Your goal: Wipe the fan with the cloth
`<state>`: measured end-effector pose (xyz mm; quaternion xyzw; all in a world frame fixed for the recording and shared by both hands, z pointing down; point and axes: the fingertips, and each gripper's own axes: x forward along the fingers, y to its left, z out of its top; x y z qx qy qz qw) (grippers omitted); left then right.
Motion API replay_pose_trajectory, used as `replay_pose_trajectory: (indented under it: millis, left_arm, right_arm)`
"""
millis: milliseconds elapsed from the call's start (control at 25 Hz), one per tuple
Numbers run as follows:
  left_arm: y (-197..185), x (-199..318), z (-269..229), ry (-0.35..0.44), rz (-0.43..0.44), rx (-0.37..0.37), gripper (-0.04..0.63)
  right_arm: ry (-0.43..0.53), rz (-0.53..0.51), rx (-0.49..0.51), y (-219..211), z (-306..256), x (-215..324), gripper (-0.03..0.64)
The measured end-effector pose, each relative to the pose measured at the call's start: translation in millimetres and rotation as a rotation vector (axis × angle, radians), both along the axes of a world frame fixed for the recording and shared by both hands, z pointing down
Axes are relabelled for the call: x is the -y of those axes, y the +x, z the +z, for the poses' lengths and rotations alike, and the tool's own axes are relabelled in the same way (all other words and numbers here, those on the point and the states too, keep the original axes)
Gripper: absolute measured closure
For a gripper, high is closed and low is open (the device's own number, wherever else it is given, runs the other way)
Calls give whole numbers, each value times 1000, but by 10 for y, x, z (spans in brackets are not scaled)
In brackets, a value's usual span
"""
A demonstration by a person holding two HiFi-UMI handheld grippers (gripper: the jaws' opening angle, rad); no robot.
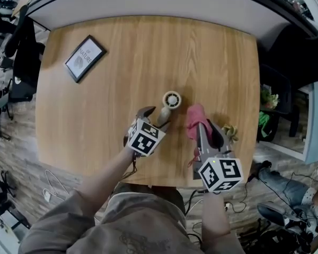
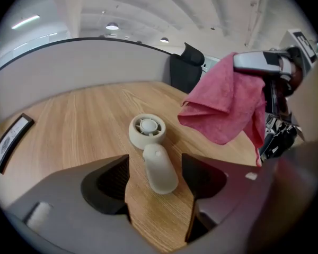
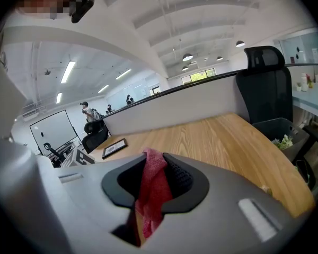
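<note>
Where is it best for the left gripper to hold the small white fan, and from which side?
Grip the rounded handle of the small white plastic fan, coming from its free end: it lies flat, pointing at the open left gripper, whose jaws flank it.

1. The surface (image 1: 122, 62) is light wood or wood-look board, smooth with a faint satin sheen and a straight grain.
2. The fan (image 2: 153, 152) looks like off-white plastic, smooth and matt on both its round head and its handle.
3. The cloth (image 2: 228, 107), at the upper right of the left gripper view, is pinkish-red fabric with a fine nubby weave, matt and soft in its folds.
4. The left claw (image 2: 155, 181) and the right claw (image 3: 156, 176) have smooth, matt grey shells that look like plastic; the pads (image 3: 181, 176) are black and ribbed.
5. The picture frame (image 1: 85, 57), at the upper left of the head view, has a dark matt edge round a pale, paper-like print.
</note>
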<state>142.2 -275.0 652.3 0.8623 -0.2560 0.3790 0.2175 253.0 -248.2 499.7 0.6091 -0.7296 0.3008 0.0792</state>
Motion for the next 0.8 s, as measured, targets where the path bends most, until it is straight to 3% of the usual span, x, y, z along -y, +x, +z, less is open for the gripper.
replay_pose_trajectory:
  millis: [280,480,800]
  left_arm:
    - [5,-52,313,-81,-17,53,396]
    - [-1,-49,312,-60,-7,43,397]
    - [-34,-151,297,-26,163,-6,399]
  right_arm:
    - [-40,-19,5,11,265,87,545]
    - [-52,-27,2,31,380,139,545]
    - [-7,-74,-14,-64,471,474,545]
